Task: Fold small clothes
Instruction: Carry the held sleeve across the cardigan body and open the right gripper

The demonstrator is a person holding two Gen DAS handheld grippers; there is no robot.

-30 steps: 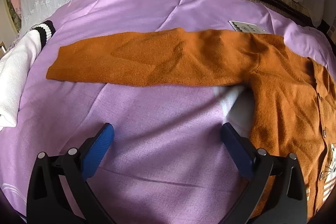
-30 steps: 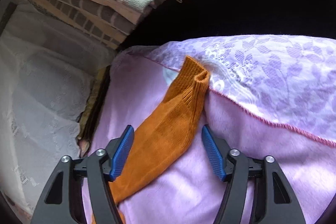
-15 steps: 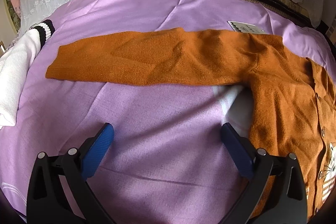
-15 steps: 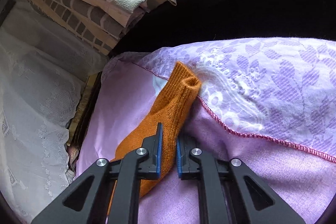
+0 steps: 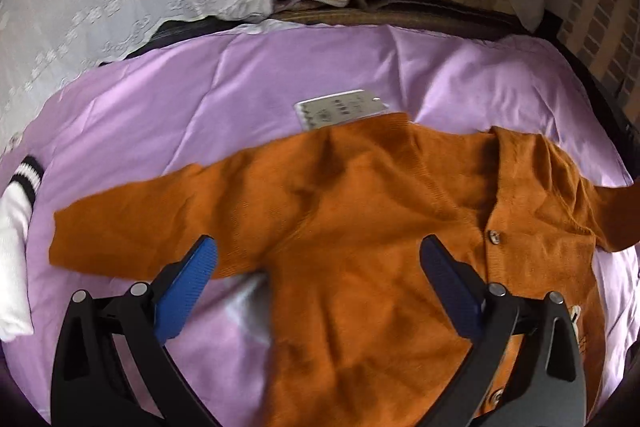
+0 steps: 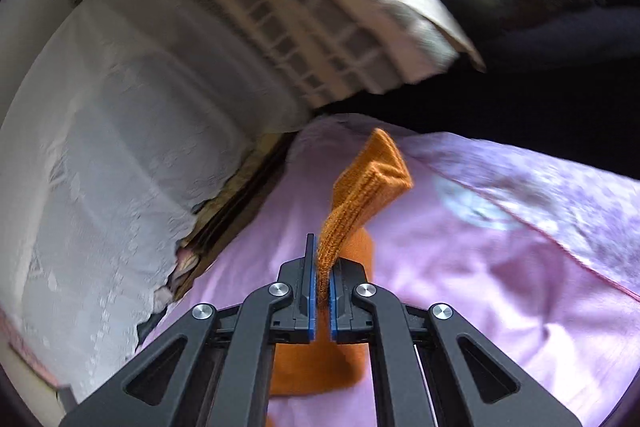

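The right gripper (image 6: 322, 291) clamps the orange cardigan's sleeve cuff (image 6: 370, 183), raised clear of the purple bedspread (image 6: 460, 267) to fold inward. The left gripper (image 5: 318, 283) hovers with fingers spread and empty over the cardigan (image 5: 360, 247) lying flat on the bed.

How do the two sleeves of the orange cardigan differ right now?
The left sleeve lies flat and spread out on the purple sheet; the right sleeve is lifted off it, its ribbed cuff standing up. The left gripper hangs open above the cardigan, touching nothing; the right gripper is shut on the right sleeve just below the cuff. Both are the same orange knit.
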